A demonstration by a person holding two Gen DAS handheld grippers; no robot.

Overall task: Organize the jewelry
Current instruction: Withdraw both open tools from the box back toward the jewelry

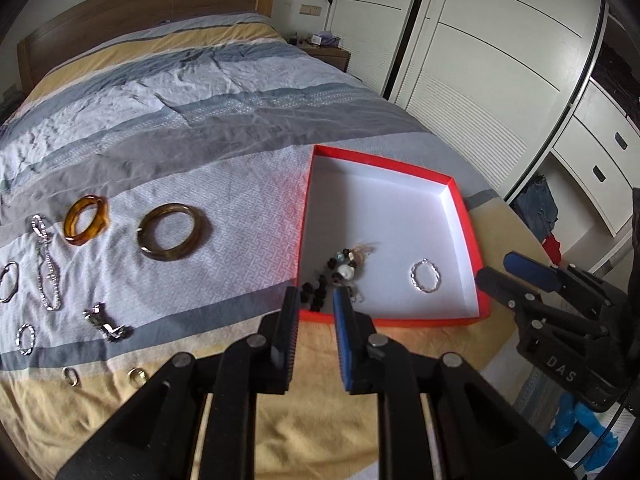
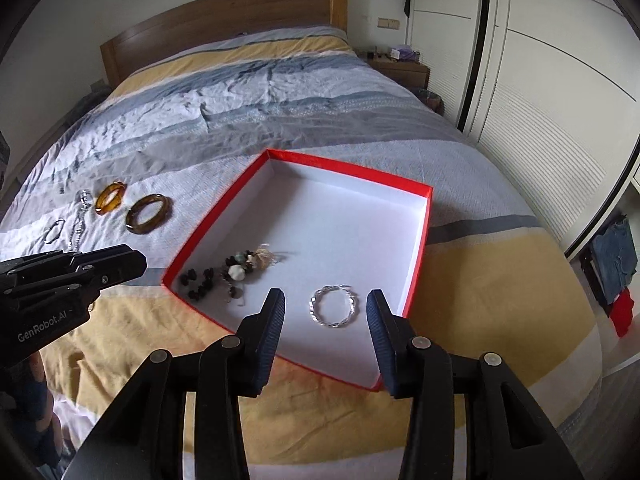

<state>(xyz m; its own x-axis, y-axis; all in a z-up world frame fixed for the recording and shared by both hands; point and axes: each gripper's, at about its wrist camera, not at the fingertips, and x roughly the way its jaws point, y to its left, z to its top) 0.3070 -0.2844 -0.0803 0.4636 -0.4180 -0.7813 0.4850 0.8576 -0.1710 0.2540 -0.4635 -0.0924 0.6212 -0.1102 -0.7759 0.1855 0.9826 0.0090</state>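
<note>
A red box (image 1: 384,160) (image 2: 348,168) with a white inside lies on the bed. In it are a dark beaded bracelet (image 1: 344,268) (image 2: 236,270) and a twisted silver ring (image 1: 425,276) (image 2: 332,306). My left gripper (image 1: 316,300) (image 2: 140,260) hovers over the box's near left corner, open by a narrow gap, holding nothing. My right gripper (image 2: 325,295) (image 1: 494,266) is open above the silver ring, which lies free on the box floor. Left of the box lie an amber bangle (image 1: 76,238) (image 2: 105,208), a brown bangle (image 1: 168,255) (image 2: 138,226) and a silver chain (image 1: 48,276).
More small pieces lie on the bedspread at the left: a metal clasp (image 1: 106,324), a small twisted ring (image 1: 19,338) and two plain rings (image 1: 71,376). White wardrobe doors (image 2: 540,120) stand to the right. Clothes (image 2: 614,256) lie on the floor there.
</note>
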